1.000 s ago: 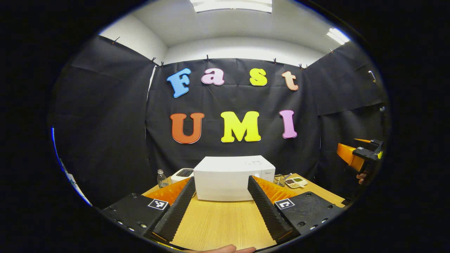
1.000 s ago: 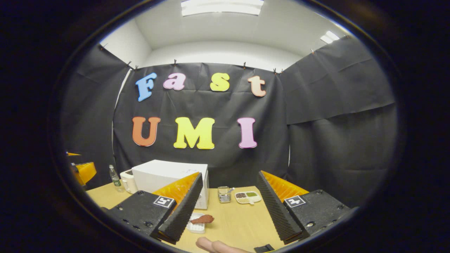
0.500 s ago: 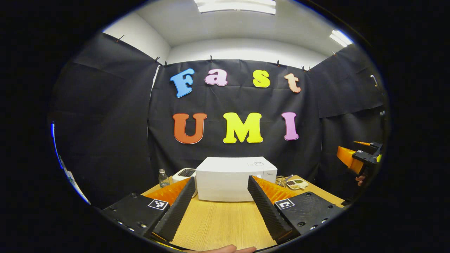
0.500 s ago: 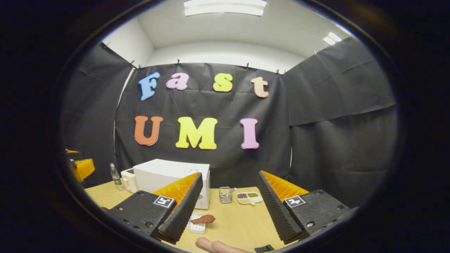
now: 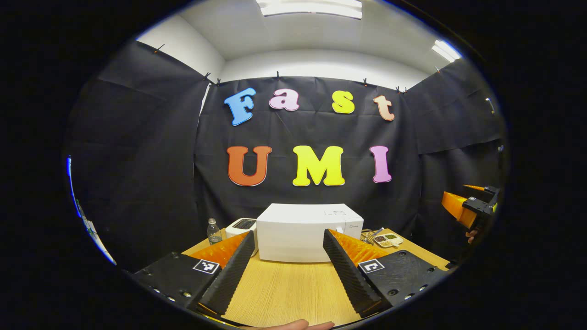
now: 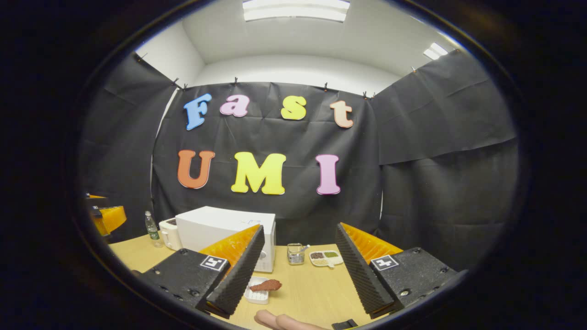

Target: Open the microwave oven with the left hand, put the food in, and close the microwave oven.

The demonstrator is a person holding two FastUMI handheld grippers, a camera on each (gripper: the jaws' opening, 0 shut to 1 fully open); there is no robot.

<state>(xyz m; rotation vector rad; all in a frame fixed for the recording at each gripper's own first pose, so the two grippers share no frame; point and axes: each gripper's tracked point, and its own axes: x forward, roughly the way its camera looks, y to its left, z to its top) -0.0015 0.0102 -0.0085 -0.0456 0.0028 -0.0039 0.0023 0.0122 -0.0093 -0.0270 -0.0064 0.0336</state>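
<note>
A white microwave oven (image 5: 302, 231) stands at the back of the wooden table (image 5: 289, 293), door shut, straight ahead of my left gripper (image 5: 286, 238), which is open and empty well short of it. In the right gripper view the microwave oven (image 6: 215, 229) sits to the left. The food (image 6: 265, 286), a reddish-brown piece, lies on a small white tray (image 6: 257, 297) on the table in front of the oven. My right gripper (image 6: 298, 238) is open and empty above the table, the food near its left finger. The right gripper (image 5: 467, 208) shows far right in the left gripper view.
A white toaster (image 5: 240, 225) and a water bottle (image 5: 212, 232) stand left of the oven. A wire cup (image 6: 295, 254) and a divided dish (image 6: 325, 258) of condiments sit right of it. A fingertip (image 6: 279, 321) shows at the bottom edge. The left gripper (image 6: 105, 219) shows far left.
Both views have drifted slightly; the microwave oven looks a little nearer and more centred. Nothing was grasped or opened.
</note>
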